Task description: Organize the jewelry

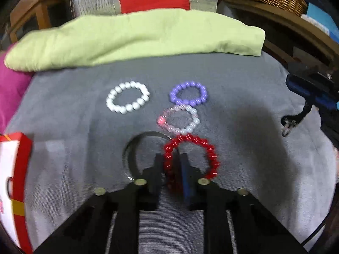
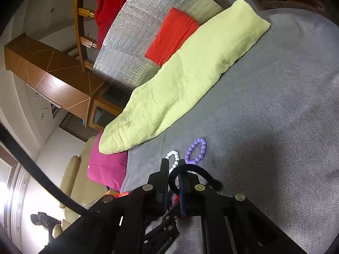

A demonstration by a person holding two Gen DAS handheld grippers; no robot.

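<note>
From the left wrist we saw our left gripper (image 1: 171, 156) clenched on the red bead bracelet (image 1: 191, 156), low over the grey blanket (image 1: 243, 97), with a black band (image 1: 132, 148) just beside it and the pink (image 1: 179, 119), purple (image 1: 188, 93) and white bracelets (image 1: 127, 97) lying beyond. From the right wrist, our right gripper (image 2: 172, 167) pinched a black hair tie (image 2: 190, 172), raised above the blanket beside the green pillow (image 2: 180, 80).

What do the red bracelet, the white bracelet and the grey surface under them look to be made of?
Red bracelet: translucent glass or plastic beads, glossy, with sharp light streaks.
White bracelet: opaque round beads, smooth and shiny, likely plastic or imitation pearl.
Grey surface: woven or knitted cloth, matte, with a fine ribbed texture near the left gripper.
</note>
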